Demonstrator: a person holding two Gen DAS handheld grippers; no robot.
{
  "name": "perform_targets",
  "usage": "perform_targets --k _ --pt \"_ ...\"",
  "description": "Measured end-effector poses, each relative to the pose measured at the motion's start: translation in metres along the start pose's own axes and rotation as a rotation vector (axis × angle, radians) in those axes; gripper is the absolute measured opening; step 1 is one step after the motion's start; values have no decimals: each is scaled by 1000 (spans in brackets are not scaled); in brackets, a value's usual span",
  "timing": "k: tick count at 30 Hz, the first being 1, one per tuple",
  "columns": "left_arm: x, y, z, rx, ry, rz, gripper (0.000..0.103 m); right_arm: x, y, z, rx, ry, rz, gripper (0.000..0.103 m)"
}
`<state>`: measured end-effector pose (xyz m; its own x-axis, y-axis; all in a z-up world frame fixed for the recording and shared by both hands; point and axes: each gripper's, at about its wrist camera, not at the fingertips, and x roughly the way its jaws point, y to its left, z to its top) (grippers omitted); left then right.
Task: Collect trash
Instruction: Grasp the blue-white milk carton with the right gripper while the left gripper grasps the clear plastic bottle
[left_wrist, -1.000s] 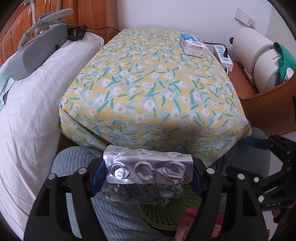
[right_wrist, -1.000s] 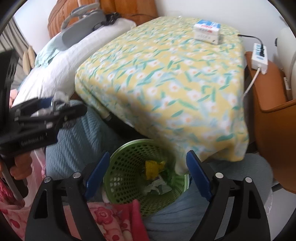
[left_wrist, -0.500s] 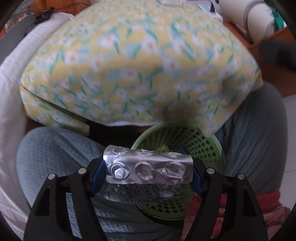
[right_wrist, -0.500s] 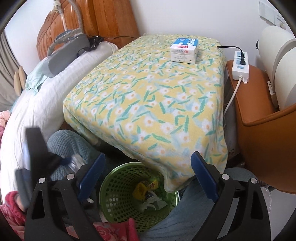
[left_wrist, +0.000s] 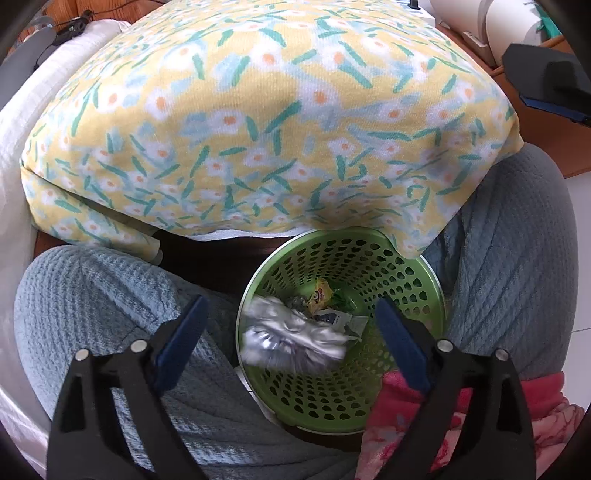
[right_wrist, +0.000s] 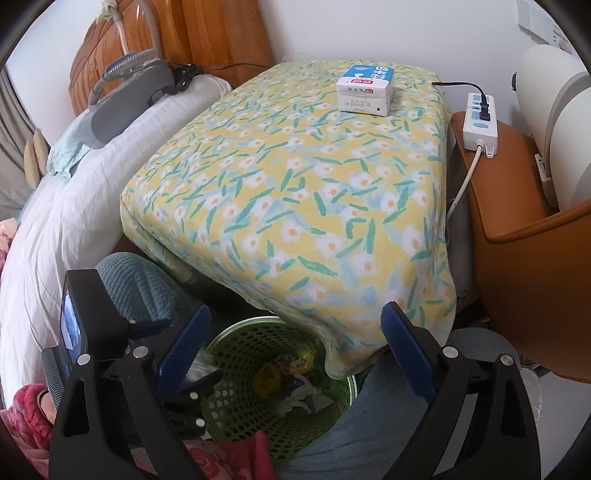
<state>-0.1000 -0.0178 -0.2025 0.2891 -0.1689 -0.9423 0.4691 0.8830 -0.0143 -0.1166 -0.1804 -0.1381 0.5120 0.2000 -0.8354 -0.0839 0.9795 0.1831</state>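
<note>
Step in hand: drop-off. The left gripper (left_wrist: 288, 332) hangs over the round green perforated plastic basket (left_wrist: 369, 251), which sits between the person's knees in blue-grey knit trousers (left_wrist: 92, 295). Its jaws have just been opening and now stand wide, nothing pressed between the pads. The crumpled silver foil blister pack (left_wrist: 291, 336) shows as a motion-blurred streak below the fingers, inside the basket's rim, released and apparently falling onto the wrappers already there.

The right gripper (right_wrist: 295, 347) hovers just beside, jaws spread and empty, pointing at the same basket from under the edge of the yellow floral cloth (right_wrist: 295, 177) covering the table.

On that cloth only a blue-and-white carton (right_wrist: 365, 90) is visible; whether it counts as trash cannot be told.

Next move, judged: lift the left gripper clear of the basket and scan the cloth for remaining litter.
</note>
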Motion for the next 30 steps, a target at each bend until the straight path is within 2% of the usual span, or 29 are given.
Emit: perform_targets --k 13,19,22,24,30 --pt "-5 4 3 -29 -6 7 91 2 2 -3 -6 17 -3 93" --pt "-18 13 10 -61 -33 2 91 1 2 -2 -6 11 -5 93" --pt "-41 24 23 -73 -104 20 91 -1 2 2 -6 -2 -7 93" --pt "-58 33 35 -86 -156 30 95 -2 2 6 -5 -12 -6 93" --pt "-96 64 76 -153 -293 58 95 -2 0 34 -5 -64 -4 94"
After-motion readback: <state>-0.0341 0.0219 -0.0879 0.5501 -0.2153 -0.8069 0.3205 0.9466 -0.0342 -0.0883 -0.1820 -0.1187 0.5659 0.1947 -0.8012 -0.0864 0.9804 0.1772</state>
